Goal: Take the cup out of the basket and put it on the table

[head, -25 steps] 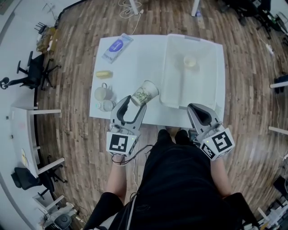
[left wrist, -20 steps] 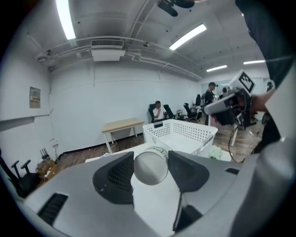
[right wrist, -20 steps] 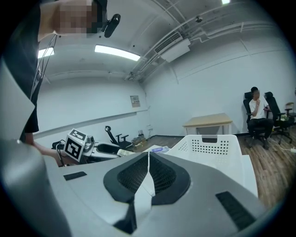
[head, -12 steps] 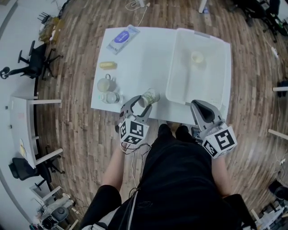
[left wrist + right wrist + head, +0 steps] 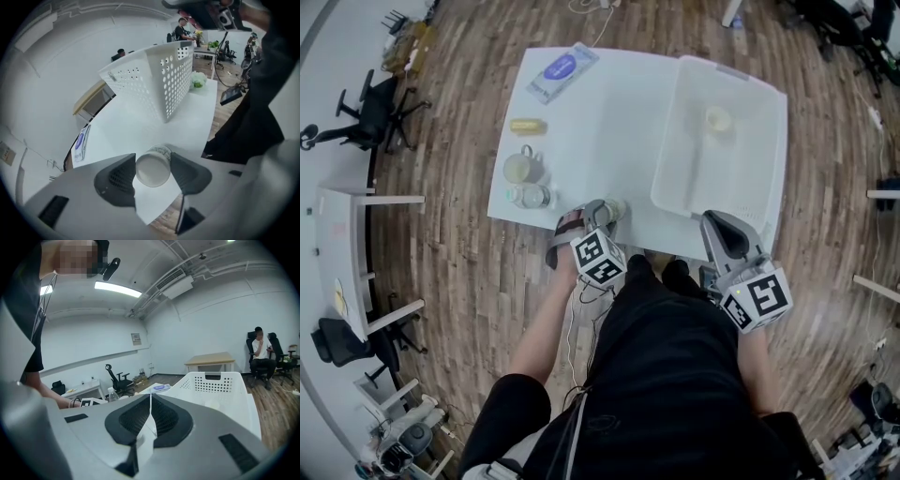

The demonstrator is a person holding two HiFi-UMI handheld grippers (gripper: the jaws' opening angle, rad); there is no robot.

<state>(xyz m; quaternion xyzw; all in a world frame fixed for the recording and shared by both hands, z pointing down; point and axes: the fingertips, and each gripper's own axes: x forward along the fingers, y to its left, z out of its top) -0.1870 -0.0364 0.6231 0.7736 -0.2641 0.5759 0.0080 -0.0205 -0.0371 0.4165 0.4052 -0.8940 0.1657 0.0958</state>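
Head view: left gripper (image 5: pixel 604 212) covers most of the cup (image 5: pixel 617 207). Pale item (image 5: pixel 718 118) in basket (image 5: pixel 675 159) too small to identify.

White table (image 5: pixel 609 122) with basket (image 5: pixel 703 178), mug (image 5: pixel 518 169), bottle (image 5: pixel 530 196)

Even, bright indoor light fills the head view; the white worktop (image 5: pixel 600 122) and the basket (image 5: pixel 670 159) are close to washed out, with only faint, soft shadows at their edges; the floor (image 5: pixel 459 272) boards bow strongly toward the frame's corners (a wide-angle lens effect). Both gripper views sit inside a dark round border; in the left gripper view the cup (image 5: pixel 152 171) has a pale, low-contrast base with a faint shadow beside it, and the left gripper (image 5: pixel 153 163) body near the lens is blurred; in the right gripper view a ceiling strip light (image 5: pixel 117 288) glares, and a mosaic patch covers the upper left.
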